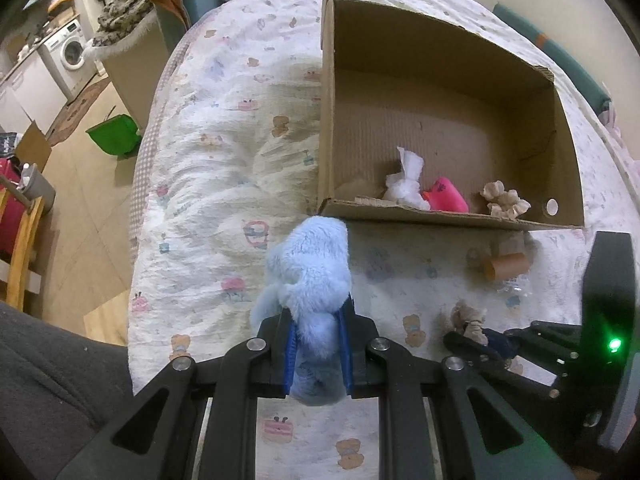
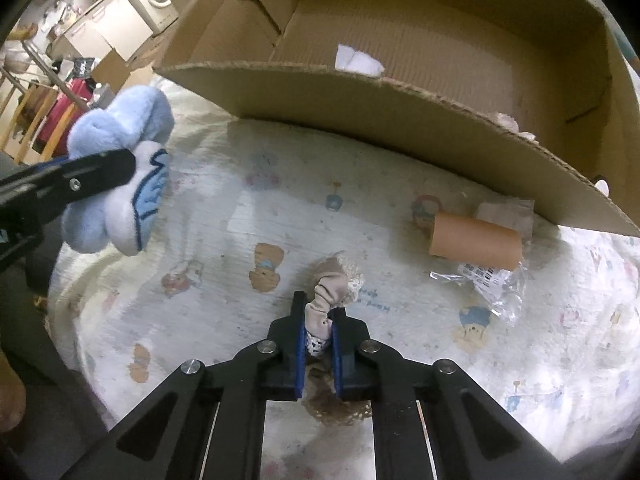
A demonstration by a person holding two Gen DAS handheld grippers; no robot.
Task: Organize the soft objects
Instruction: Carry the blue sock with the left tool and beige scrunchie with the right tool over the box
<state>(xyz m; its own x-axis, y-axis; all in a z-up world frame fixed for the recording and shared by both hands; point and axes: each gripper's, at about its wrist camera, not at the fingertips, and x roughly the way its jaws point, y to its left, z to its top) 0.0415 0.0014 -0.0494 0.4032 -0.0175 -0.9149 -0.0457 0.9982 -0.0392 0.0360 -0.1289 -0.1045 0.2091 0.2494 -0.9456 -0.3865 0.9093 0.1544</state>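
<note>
We are looking at a fluffy pale-blue plush toy (image 1: 310, 280) with long soft pile; from the right wrist view it is showing a white patch with blue stitched markings on one side. It is hanging above the printed bedspread (image 1: 208, 184), just in front of the near-left corner of the open cardboard box (image 1: 440, 220). Our left gripper (image 1: 318, 344) is squeezing it — the blue-lined jaws are standing only a little apart, with the fur bulging out above and below them.

The second soft thing is a small beige knotted cloth bundle (image 2: 330, 292) with a bit of lacy cream trim, lying on the bedspread in front of the box's near wall. Our right gripper (image 2: 319, 334) is pointing steeply down at it, and its jaws are standing nearly together, pinching the bundle's lower end between the blue pads; the knot is sticking out past the fingertips.

Inside the box, along the near wall, we are seeing a white cloth bundle (image 1: 406, 182), a pink soft toy (image 1: 446, 196) and another beige knotted bundle (image 1: 504, 200). An orange cardboard tube (image 2: 476, 242) and a crumpled clear wrapper (image 2: 492, 284) are lying on the bedspread just outside the box — to the right of the right gripper.
</note>
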